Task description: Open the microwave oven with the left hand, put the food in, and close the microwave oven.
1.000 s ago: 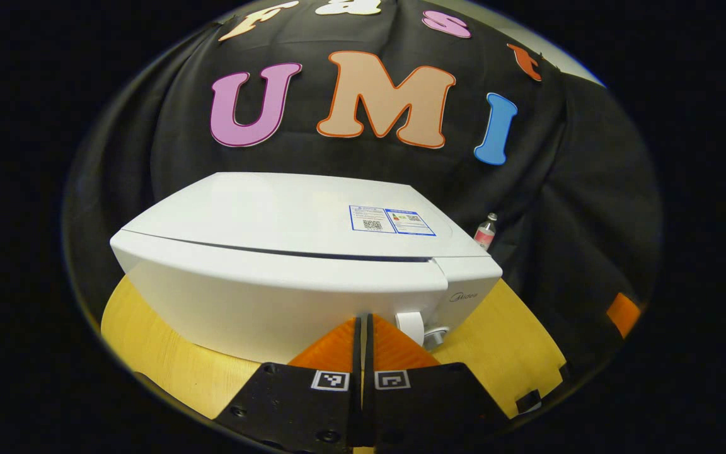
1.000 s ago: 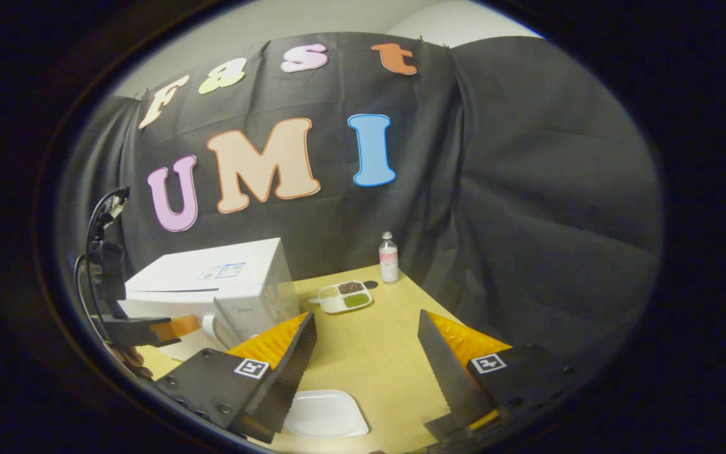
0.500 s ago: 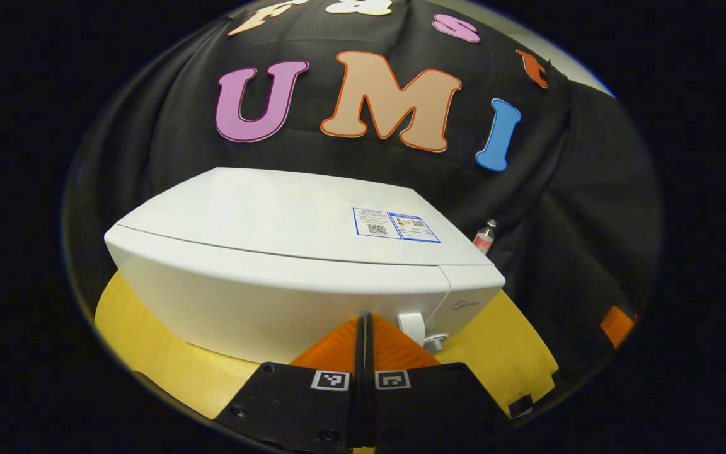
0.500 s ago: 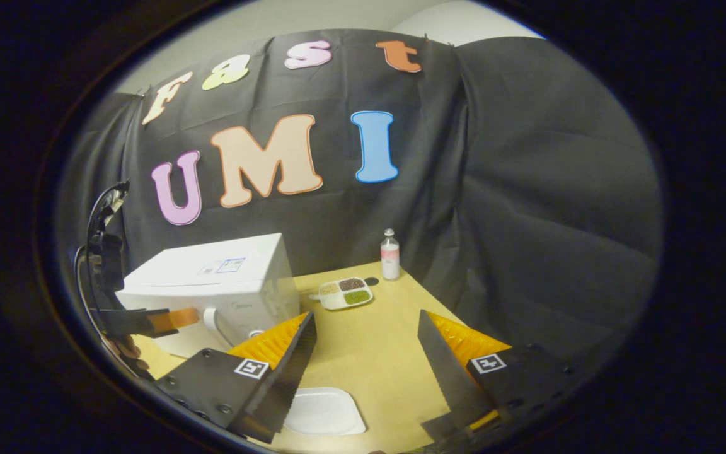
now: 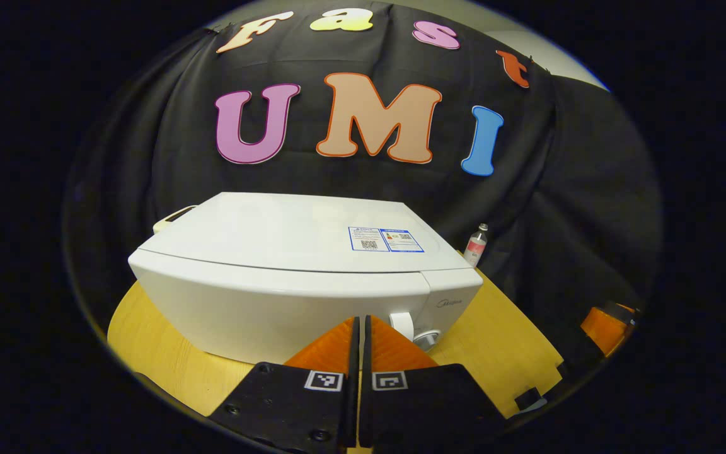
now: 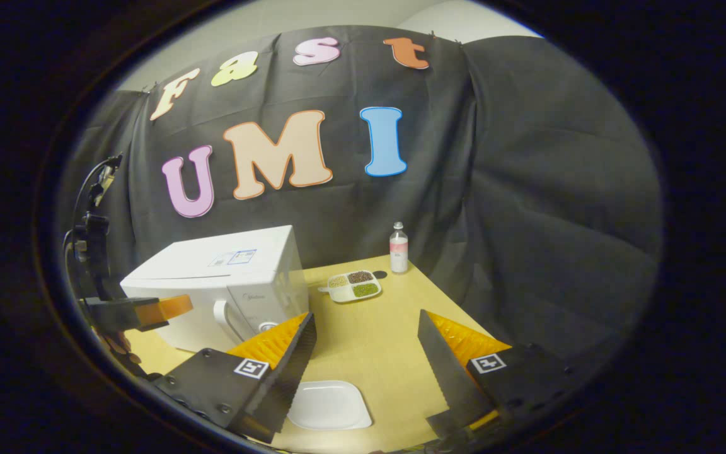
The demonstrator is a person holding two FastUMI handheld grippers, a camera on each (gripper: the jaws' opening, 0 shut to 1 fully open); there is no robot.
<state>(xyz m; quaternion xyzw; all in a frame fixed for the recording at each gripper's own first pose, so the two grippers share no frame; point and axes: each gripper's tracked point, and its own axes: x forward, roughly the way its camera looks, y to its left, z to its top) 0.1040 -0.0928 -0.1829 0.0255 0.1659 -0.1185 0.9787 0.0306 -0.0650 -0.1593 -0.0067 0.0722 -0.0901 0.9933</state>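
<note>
Two grippers are at work over a wooden table (image 6: 375,334). In the left gripper view, the left gripper (image 5: 359,328) has its fingers pressed together with nothing between them, pointing at the front of the white microwave oven (image 5: 300,271), whose door sits flush with the body. The door handle (image 5: 403,323) and a round knob (image 5: 427,339) lie just at 1 o'clock of the fingertips. A small bottle (image 5: 476,244) stands at 2 o'clock beyond the oven, by the black cloth wall.

In the right gripper view, the right gripper (image 6: 366,350) hangs above the table with its fingers wide apart and empty. A white square plate (image 6: 330,405) lies on the table at 6 o'clock, between the fingers and nearer the left one. A divided food tray (image 6: 355,285) with three fillings rests at 12 o'clock, just beside the oven's right flank, and the bottle stands beyond it. The left gripper shows at 9 o'clock, near the oven's front.
</note>
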